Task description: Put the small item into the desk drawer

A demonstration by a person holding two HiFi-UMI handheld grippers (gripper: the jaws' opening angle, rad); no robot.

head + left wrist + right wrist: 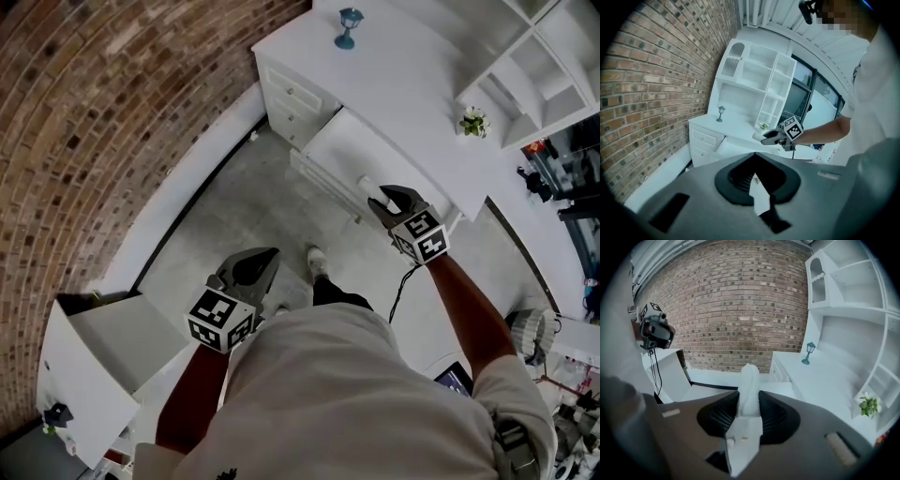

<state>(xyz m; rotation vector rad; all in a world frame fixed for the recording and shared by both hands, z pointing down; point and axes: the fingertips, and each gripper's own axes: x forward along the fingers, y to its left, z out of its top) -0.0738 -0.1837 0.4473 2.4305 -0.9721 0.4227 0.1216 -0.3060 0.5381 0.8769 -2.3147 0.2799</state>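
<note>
Carrying step: right gripper (386,200) clamps the small white cylindrical item (750,387) by the open white desk drawer's (347,150) near edge, left gripper (255,267) closed and empty; next, lower and release inside.

A brick wall (112,112) runs down one side, with a white skirting (192,173) at its foot and a grey floor (244,216) below. On the white table (403,75) a little teal lamp (349,26) stands upright near the wall end. It is well apart from a small plant (473,122), which sits just beside the foot of the white shelves (539,61). A white cabinet (94,375) stands by the wall farther along.
</note>
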